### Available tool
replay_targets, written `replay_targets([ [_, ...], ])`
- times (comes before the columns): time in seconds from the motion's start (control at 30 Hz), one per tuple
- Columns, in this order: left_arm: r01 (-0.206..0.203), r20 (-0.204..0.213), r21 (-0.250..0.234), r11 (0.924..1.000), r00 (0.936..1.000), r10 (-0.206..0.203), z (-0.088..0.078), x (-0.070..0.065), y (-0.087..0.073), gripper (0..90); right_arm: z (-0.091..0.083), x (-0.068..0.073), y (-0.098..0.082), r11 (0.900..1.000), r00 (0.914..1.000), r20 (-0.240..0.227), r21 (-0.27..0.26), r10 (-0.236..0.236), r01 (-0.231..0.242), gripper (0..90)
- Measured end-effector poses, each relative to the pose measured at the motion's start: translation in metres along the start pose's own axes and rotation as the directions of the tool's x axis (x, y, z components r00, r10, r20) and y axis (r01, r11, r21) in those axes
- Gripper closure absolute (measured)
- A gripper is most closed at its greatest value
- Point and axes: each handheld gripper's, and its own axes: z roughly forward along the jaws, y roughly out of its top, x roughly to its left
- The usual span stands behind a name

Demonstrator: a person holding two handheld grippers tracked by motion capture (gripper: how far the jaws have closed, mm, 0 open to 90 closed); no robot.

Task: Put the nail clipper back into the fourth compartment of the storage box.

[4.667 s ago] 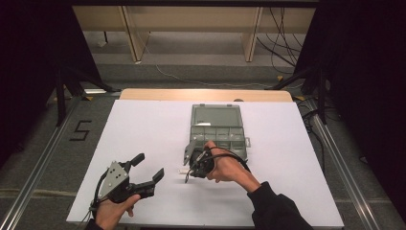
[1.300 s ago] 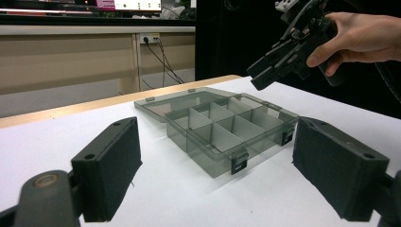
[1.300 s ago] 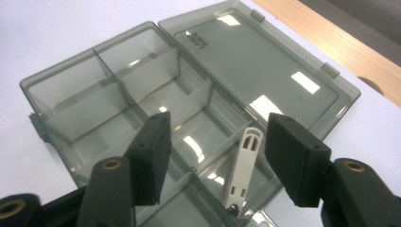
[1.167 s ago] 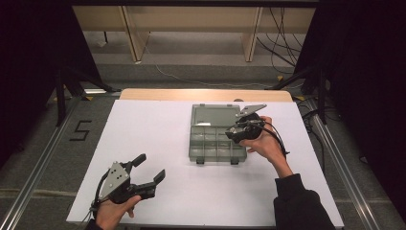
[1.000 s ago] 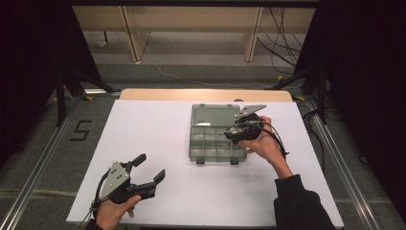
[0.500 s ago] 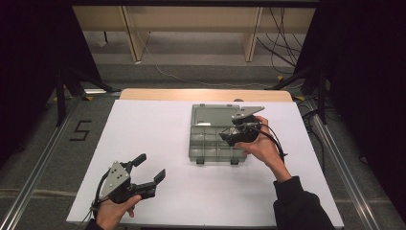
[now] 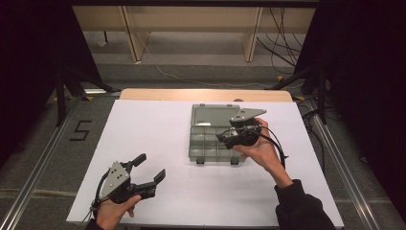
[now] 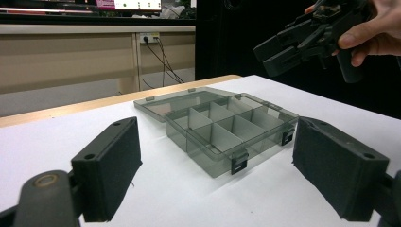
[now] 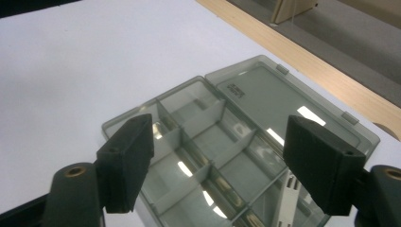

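Observation:
A smoky-grey plastic compartment box (image 7: 207, 143) lies on the white table, its lid (image 7: 210, 115) folded flat behind it. My right gripper (image 7: 224, 138) hovers open over the box's right half, pointing left, with nothing between its pads. In the right gripper view, the dividers (image 9: 203, 137) and lid (image 9: 283, 104) show between the spread jaws, and a white slotted strip (image 9: 289, 196) sits in a near cell. My left gripper (image 7: 150, 166) is open near the table's front left, well apart from the box (image 8: 227, 127). The left gripper view also catches the right gripper (image 8: 288, 49) held above the box.
The white table top (image 7: 143, 129) has a wooden strip (image 7: 201, 94) along its far edge. Metal rails (image 7: 43, 158) run along both sides on the floor, with cables (image 7: 282, 28) and shelf legs behind. A floor mark "5" (image 7: 80, 129) is at the left.
Over the last second my right gripper has drifted left and a little nearer over the box. 4.7 s ago it was at the box's front left. The left gripper has stayed put.

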Motion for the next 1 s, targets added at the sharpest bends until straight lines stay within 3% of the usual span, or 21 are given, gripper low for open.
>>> replay_targets([
  [0.17,0.000,0.001,0.001,1.0000,1.0000,0.000,0.000,0.000,0.000,15.5,-0.002,0.007,0.000,1.000,0.9999,-0.007,-0.027,-0.014,0.014,25.1],
  [0.27,0.001,-0.005,0.012,0.9999,1.0000,-0.001,-0.001,0.000,0.001,15.4,-0.001,0.012,-0.002,1.000,0.9996,-0.030,-0.029,0.002,-0.003,24.7],
  [0.53,0.000,0.000,0.004,1.0000,1.0000,0.000,0.000,0.000,0.000,15.5,-0.005,0.016,-0.004,0.999,0.9999,-0.016,-0.047,0.000,-0.001,24.9],
  [0.97,0.000,-0.005,0.014,0.9999,1.0000,0.000,-0.001,-0.001,0.000,15.4,-0.017,0.025,-0.011,0.992,0.9991,-0.035,-0.123,0.026,-0.030,23.6],
  [1.0,0.000,0.004,-0.001,1.0000,1.0000,0.000,0.000,0.000,0.000,15.5,-0.017,0.026,-0.011,0.991,0.9990,-0.035,-0.132,0.027,-0.031,23.5],
])
